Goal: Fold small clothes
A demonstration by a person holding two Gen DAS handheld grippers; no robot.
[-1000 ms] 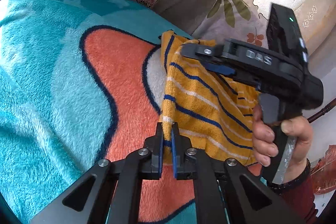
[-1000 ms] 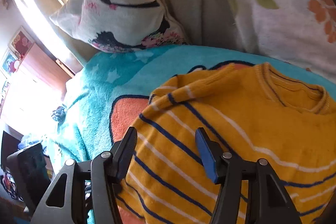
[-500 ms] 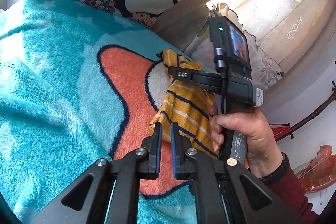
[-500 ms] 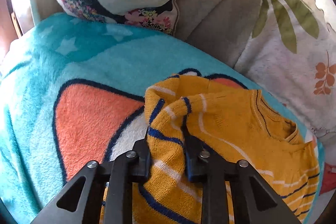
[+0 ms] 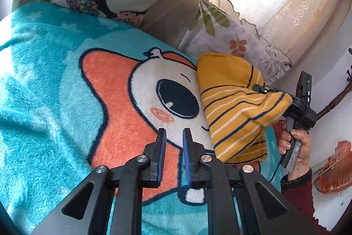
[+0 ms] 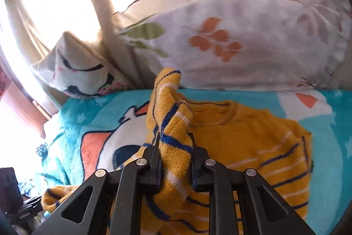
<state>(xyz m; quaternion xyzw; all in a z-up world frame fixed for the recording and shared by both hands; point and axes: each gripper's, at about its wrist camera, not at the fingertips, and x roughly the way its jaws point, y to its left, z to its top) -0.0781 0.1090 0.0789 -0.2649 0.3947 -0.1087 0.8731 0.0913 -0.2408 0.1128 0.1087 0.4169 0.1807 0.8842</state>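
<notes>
Folding is under way, not finished. Right gripper (image 6: 173, 158) is clenched on a bunched fold of the sweater (image 6: 253, 142), lifted over the body lying flat beyond it on the blanket (image 6: 96, 111). Left gripper (image 5: 173, 155) has just parted slightly and grasps nothing; the sweater lies to its right. Laying the fold flat and later folds remain.
</notes>
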